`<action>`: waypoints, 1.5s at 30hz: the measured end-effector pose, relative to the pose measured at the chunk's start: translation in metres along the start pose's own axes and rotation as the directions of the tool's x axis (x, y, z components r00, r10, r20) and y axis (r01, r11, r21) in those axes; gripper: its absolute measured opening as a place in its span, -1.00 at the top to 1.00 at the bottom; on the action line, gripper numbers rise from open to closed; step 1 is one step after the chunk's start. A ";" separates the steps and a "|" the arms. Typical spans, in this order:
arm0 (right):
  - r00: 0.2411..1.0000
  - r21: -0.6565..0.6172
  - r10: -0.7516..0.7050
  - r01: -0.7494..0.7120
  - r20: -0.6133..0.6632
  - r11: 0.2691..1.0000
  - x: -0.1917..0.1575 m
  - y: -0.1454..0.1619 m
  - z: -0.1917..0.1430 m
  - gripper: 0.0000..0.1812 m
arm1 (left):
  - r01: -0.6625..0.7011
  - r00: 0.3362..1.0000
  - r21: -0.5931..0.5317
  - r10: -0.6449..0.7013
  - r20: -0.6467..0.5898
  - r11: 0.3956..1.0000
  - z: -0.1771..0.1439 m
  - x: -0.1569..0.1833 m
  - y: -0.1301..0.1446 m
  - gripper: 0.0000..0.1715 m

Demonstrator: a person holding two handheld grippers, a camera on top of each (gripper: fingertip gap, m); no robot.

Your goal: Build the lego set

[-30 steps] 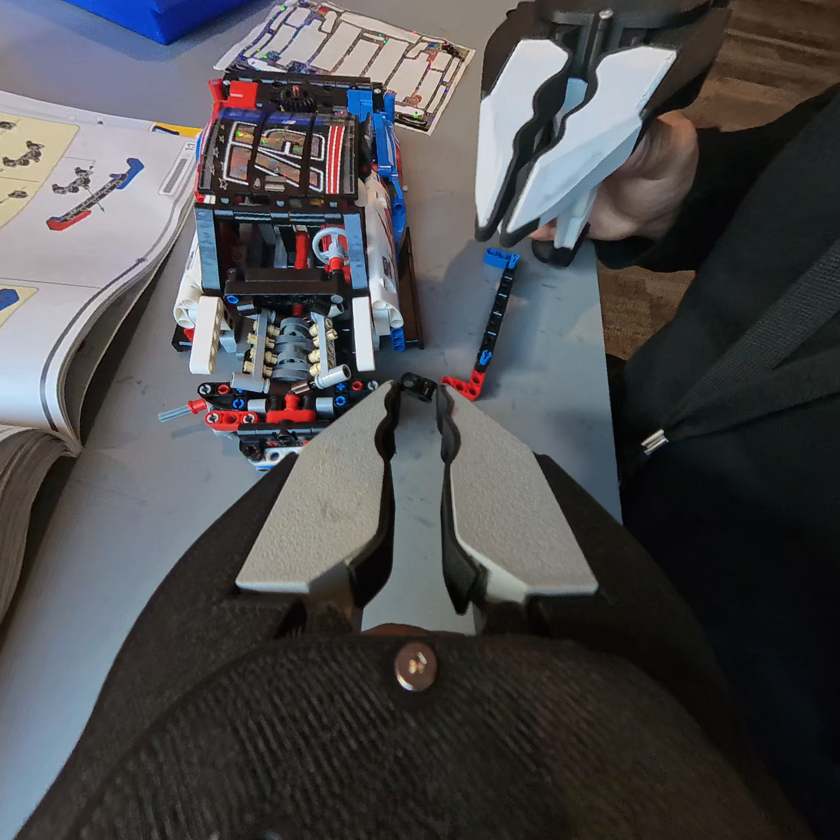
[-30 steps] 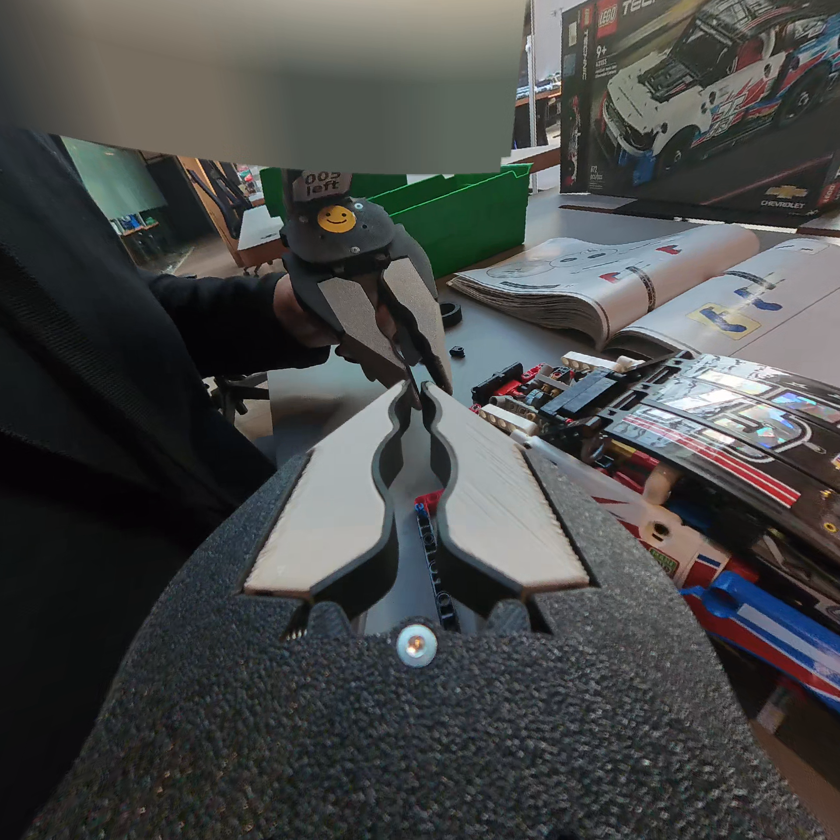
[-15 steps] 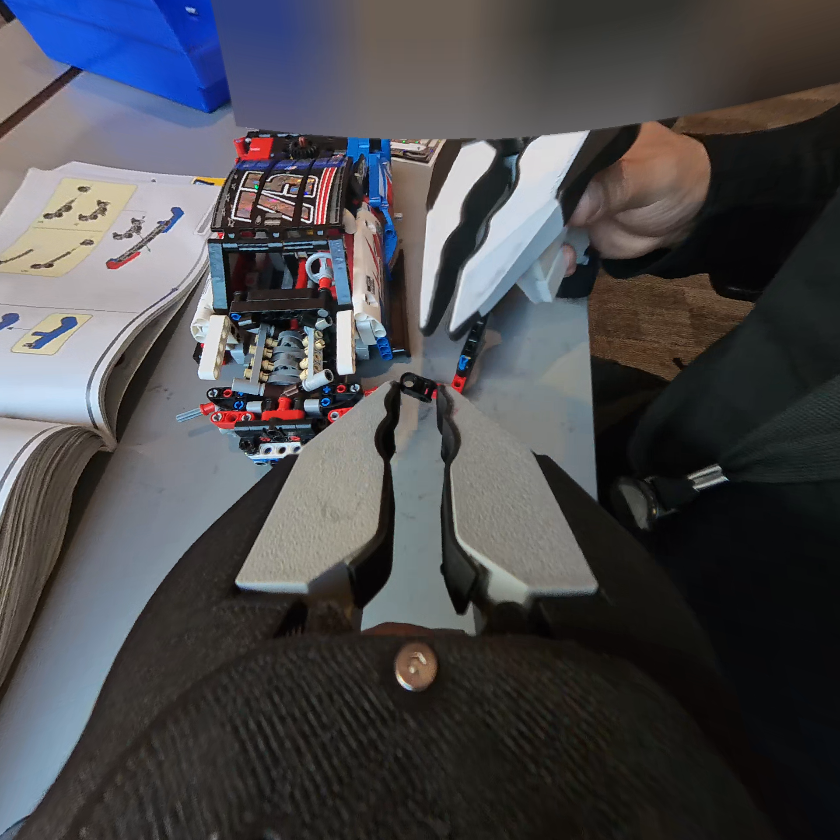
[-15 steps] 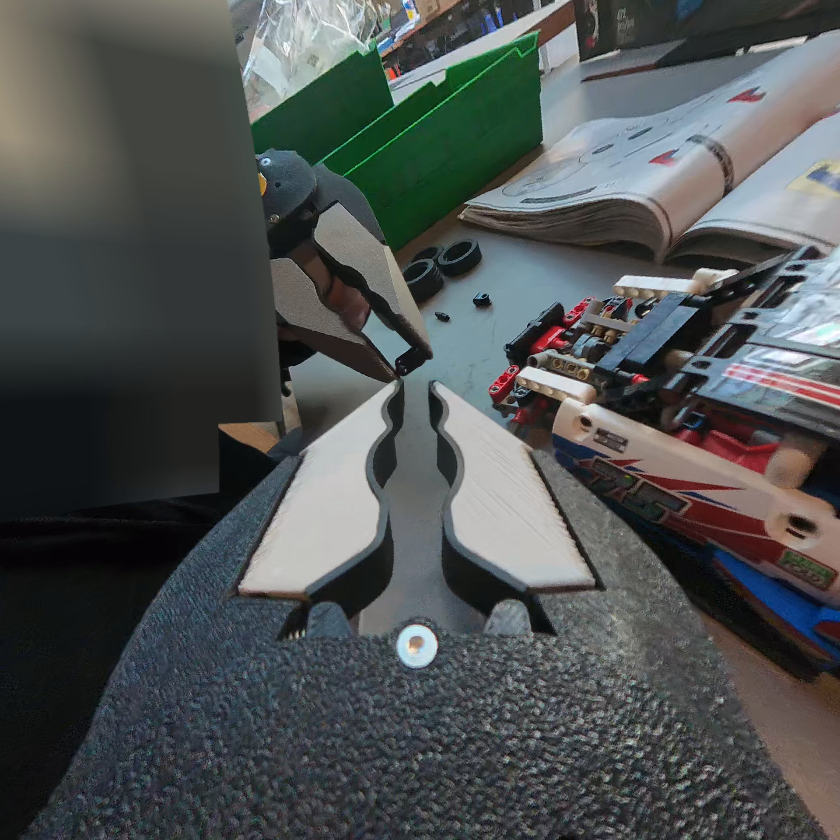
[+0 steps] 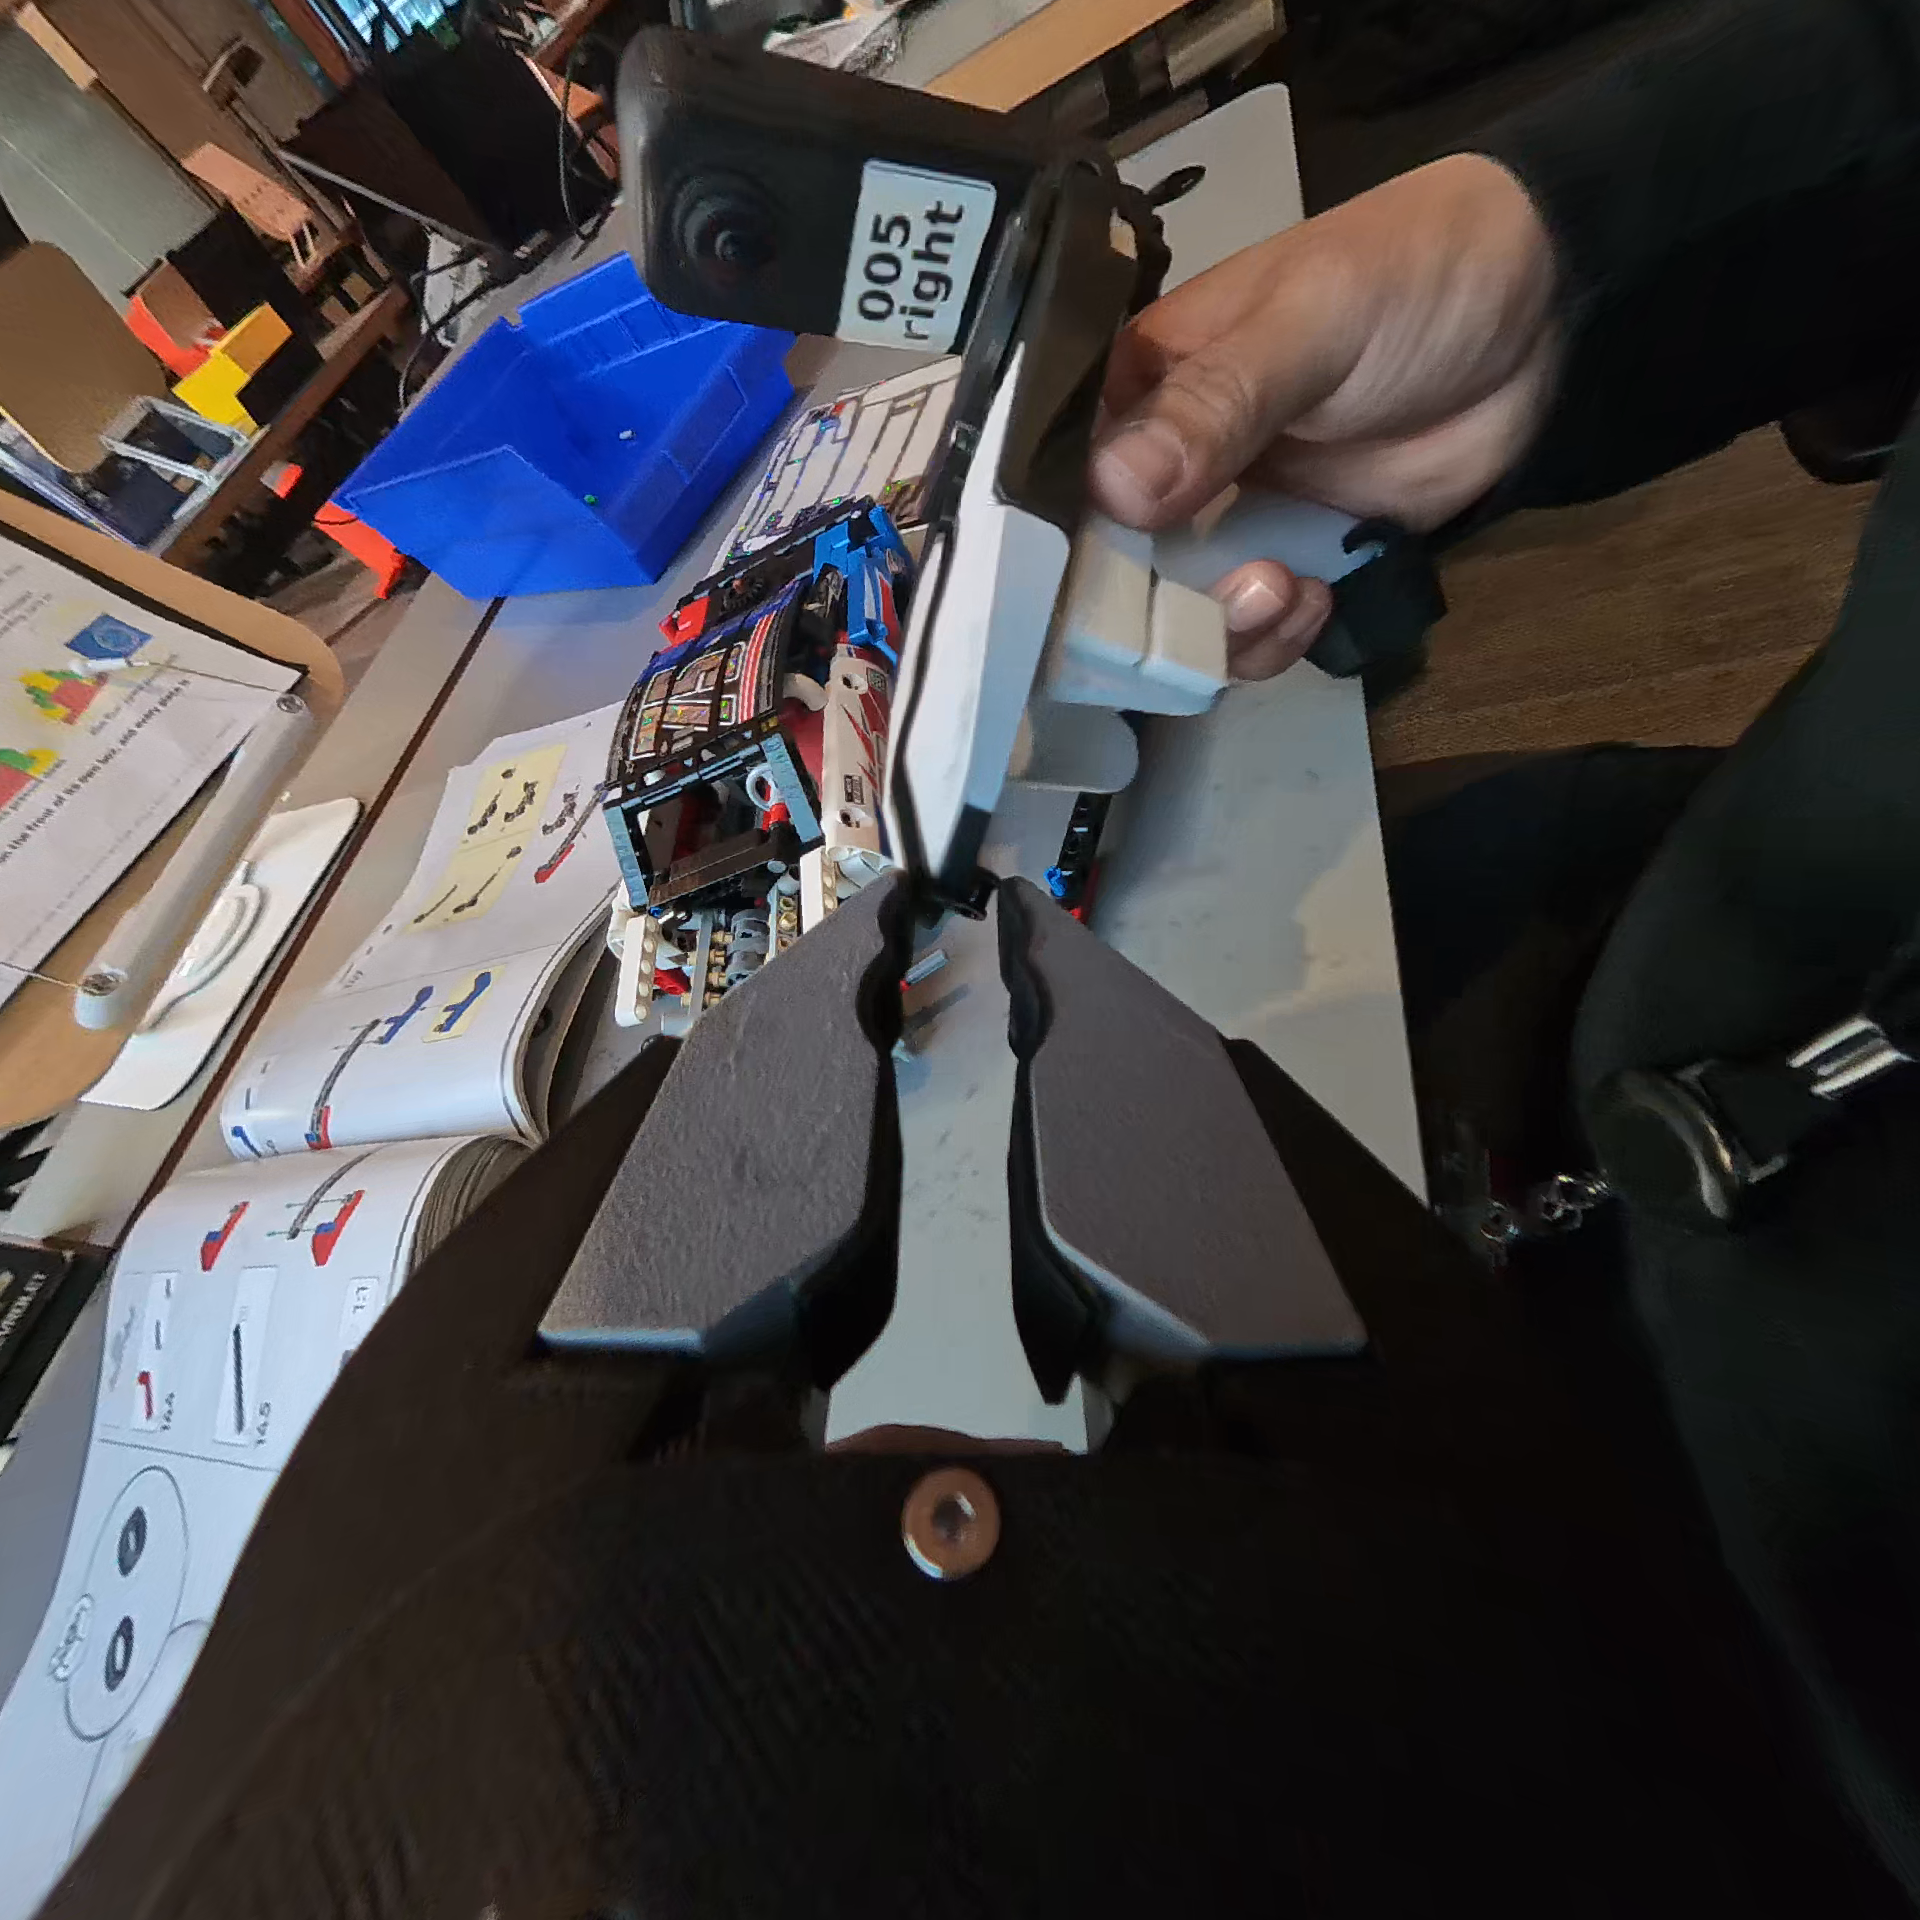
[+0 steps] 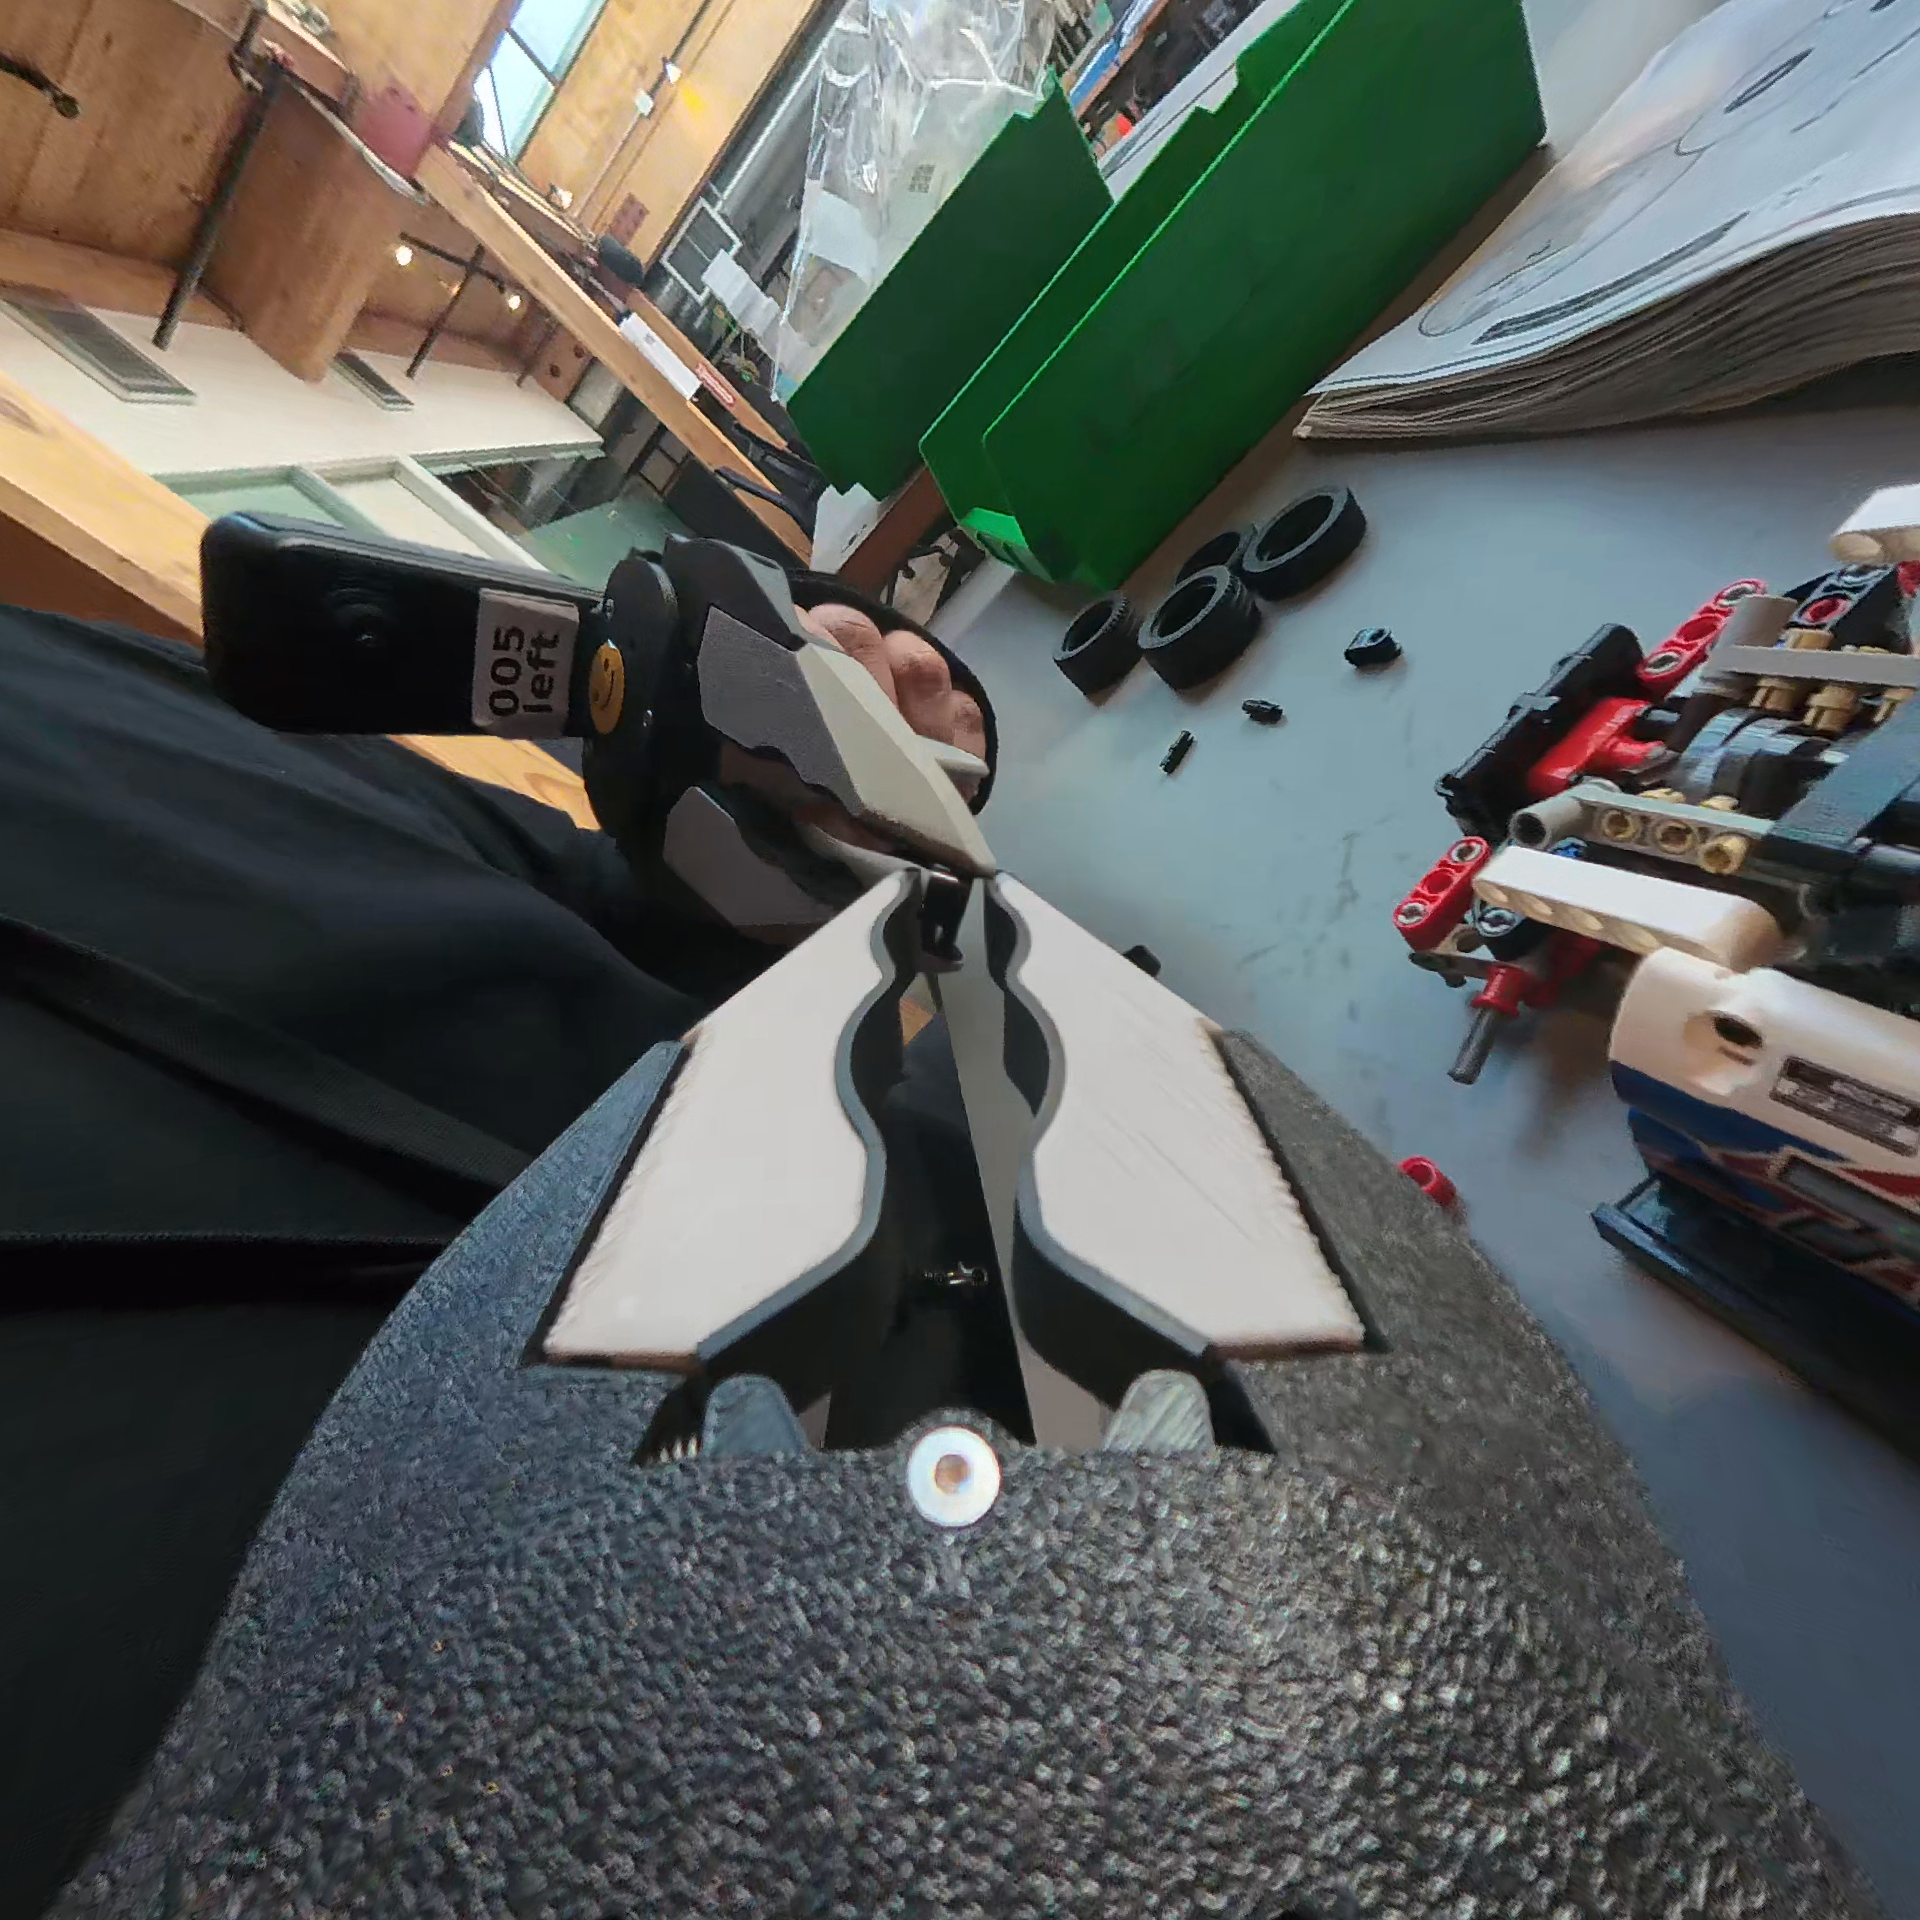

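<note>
Holding a tiny black plastic peg [image 5: 948, 902] at its tips, the left gripper [image 5: 948, 914] meets the right gripper [image 6: 948, 883], whose fingers are apart around it. The peg could slip and fall beside the half-built toy car [image 5: 748, 769].

Left wrist view: looks along my left gripper [image 5: 951, 904], tilted, from the car model's [image 5: 748, 769] engine end, close.
Right wrist view: looks along my right gripper [image 6: 951, 883], from beside the car model [image 6: 1704, 894], facing away toward green bins [image 6: 1195, 312].
Shared: car model, both fingertips meeting beside it, open manual [image 5: 416, 997].
</note>
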State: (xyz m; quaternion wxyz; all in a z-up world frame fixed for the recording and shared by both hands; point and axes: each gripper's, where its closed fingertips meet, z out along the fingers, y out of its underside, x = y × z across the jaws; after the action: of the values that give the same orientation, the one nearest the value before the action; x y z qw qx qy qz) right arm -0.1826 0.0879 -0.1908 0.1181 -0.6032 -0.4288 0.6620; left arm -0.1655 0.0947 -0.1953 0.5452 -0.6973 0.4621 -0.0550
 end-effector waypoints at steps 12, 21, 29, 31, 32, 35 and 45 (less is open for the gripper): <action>0.728 -0.106 -0.650 0.644 -0.218 0.758 0.001 -0.009 -0.005 0.92 | 0.497 0.847 -0.044 -0.495 -0.193 0.867 -0.008 0.001 0.019 0.73; 0.363 -0.257 -0.871 0.854 -0.330 0.453 0.014 -0.013 -0.020 0.91 | 0.793 0.552 -0.118 -0.787 -0.277 0.598 -0.043 -0.012 0.051 0.58; 0.258 -0.325 -0.921 0.879 -0.291 0.349 0.014 0.002 -0.012 0.91 | 0.860 0.408 -0.175 -0.853 -0.327 0.479 -0.058 -0.009 0.056 0.54; 0.248 -0.335 -0.929 0.881 -0.276 0.334 0.013 0.007 -0.008 0.92 | 0.854 0.405 -0.201 -0.856 -0.322 0.479 -0.057 -0.004 0.059 0.58; 0.245 -0.339 -0.932 0.881 -0.268 0.329 0.013 0.008 -0.006 0.92 | 0.852 0.399 -0.219 -0.860 -0.318 0.476 -0.056 -0.001 0.061 0.58; 0.221 -0.349 -0.943 0.888 -0.249 0.300 0.011 0.011 -0.002 0.91 | 0.851 0.370 -0.246 -0.862 -0.347 0.464 -0.052 0.007 0.058 0.59; 0.140 -0.339 -0.969 0.918 -0.204 0.204 0.003 0.017 0.016 0.92 | 0.851 0.268 -0.283 -0.829 -0.491 0.443 -0.024 0.021 0.025 0.66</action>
State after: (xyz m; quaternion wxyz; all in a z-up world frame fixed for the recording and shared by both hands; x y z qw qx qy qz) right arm -0.1918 0.0726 -0.2061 0.5462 -0.3188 -0.7221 0.2803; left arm -0.1827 0.0633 -0.2147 0.2808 -0.7725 0.1606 -0.5464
